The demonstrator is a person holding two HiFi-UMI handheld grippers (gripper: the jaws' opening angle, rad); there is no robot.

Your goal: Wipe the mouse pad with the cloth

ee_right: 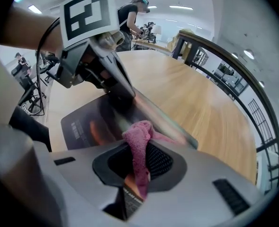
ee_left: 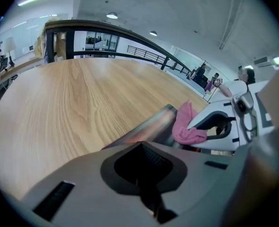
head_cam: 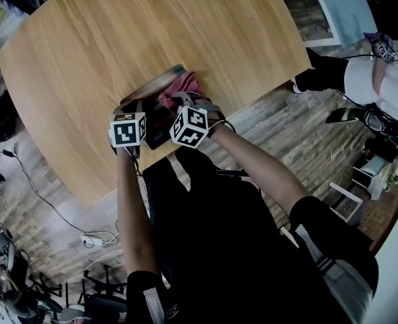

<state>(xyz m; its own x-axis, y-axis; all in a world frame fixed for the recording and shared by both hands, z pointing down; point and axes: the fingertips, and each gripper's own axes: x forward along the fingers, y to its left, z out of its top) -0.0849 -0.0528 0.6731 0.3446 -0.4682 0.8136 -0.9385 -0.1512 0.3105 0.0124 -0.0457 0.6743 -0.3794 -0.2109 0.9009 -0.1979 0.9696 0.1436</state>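
A dark mouse pad (head_cam: 153,113) with a coloured far edge lies near the front of the wooden table (head_cam: 151,32). My left gripper (head_cam: 132,117) is at its near left edge. In the left gripper view the jaws (ee_left: 140,148) are shut, and the pad (ee_left: 151,124) runs straight out from them. A pink cloth (head_cam: 182,85) sits bunched on the pad's right part. My right gripper (head_cam: 186,105) is shut on it. In the right gripper view the cloth (ee_right: 138,132) hangs between the jaws (ee_right: 139,162) above the pad (ee_right: 89,122). The left gripper (ee_right: 106,74) meets the pad just beyond.
The table's front edge (head_cam: 117,191) runs just below both grippers, with wood floor and cables (head_cam: 90,238) beyond it. Another person (head_cam: 378,79) is at the far right. A dark railing (ee_left: 130,37) stands past the table's far side.
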